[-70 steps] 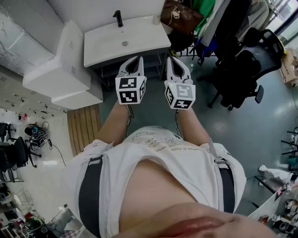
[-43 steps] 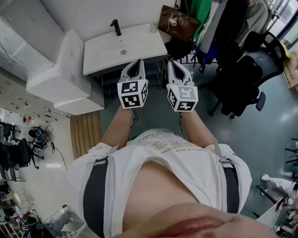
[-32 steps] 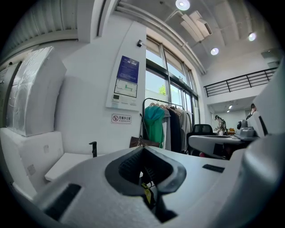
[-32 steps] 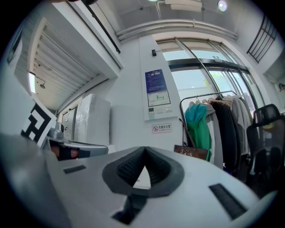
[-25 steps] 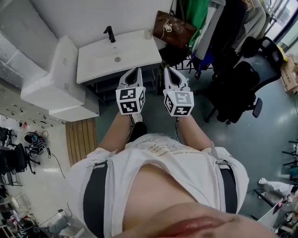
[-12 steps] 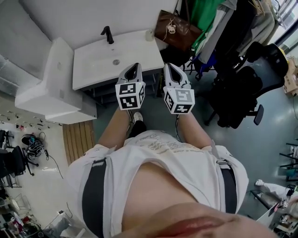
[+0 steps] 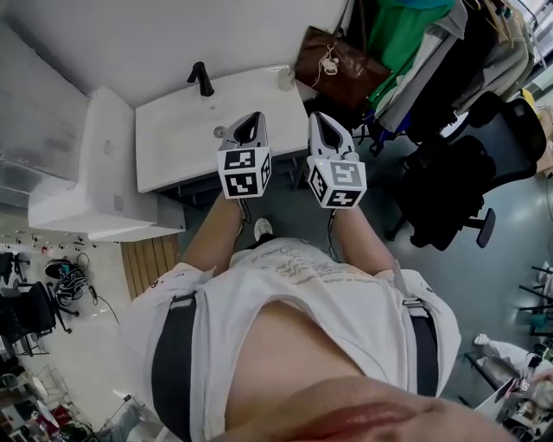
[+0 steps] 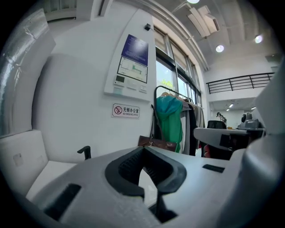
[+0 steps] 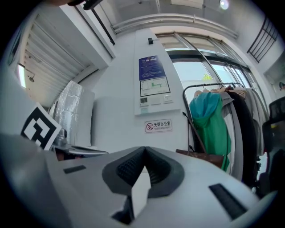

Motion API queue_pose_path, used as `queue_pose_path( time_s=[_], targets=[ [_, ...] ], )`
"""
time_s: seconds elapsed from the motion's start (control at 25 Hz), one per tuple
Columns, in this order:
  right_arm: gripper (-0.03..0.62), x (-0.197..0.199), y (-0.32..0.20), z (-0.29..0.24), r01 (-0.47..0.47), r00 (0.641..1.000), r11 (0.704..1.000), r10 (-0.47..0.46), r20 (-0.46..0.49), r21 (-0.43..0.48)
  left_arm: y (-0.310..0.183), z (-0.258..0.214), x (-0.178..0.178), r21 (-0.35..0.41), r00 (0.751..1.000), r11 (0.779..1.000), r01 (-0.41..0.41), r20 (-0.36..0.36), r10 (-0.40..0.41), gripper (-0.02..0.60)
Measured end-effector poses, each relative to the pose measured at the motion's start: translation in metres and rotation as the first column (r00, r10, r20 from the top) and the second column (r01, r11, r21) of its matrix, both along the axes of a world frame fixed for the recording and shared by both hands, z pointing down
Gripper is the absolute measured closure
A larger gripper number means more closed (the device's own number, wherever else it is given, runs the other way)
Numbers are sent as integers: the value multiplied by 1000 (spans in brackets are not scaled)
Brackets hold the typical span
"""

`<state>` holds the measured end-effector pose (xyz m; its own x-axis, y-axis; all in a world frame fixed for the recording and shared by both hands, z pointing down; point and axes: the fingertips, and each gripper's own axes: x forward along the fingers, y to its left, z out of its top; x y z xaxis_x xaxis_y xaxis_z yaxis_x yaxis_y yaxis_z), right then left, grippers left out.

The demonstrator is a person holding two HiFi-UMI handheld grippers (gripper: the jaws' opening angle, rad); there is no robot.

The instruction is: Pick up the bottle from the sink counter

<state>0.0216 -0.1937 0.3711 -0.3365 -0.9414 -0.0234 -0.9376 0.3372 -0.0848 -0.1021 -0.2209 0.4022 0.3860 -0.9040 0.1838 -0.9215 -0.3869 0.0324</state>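
Left gripper (image 7: 253, 118): held out in front of the person, over the front edge of the sink counter (image 7: 177, 142); fingers pressed together at the tips, nothing between them.
Right gripper (image 7: 319, 118): just beside the left one and level with it, off the counter's right front corner; fingers likewise met at the tips, empty.
Marker cubes: one at the rear of each gripper, facing up toward the head camera.
Bottle (image 7: 285, 79): a small pale bottle that stood at the back right corner of the counter, against the wall, well apart from both grippers and touched by neither.
Faucet (image 7: 201, 79): black, at the back edge of the basin, left of the bottle.
Brown bag (image 7: 342, 67): just right of the counter, near the bottle.
Green garment (image 7: 413, 24): hung on a rack beyond the bag.
Office chair (image 7: 449, 186): black, on the floor to the right.
No-smoking sign (image 8: 125, 111): on the white wall above the counter.
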Motion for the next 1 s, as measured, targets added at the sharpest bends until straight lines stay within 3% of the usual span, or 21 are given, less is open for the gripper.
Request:
queue_pose_path(
  time_s=[0.64, 1.0],
  targets=[
    [571, -29, -103, 8, -86, 996, 996, 85, -17, -26, -110, 23, -23, -50, 994, 993, -106, 12, 106, 560],
    [571, -14, -136, 27, -59, 998, 996, 58, -9, -66, -144, 44, -15, -98, 996, 992, -78, 25, 80, 560]
  ],
)
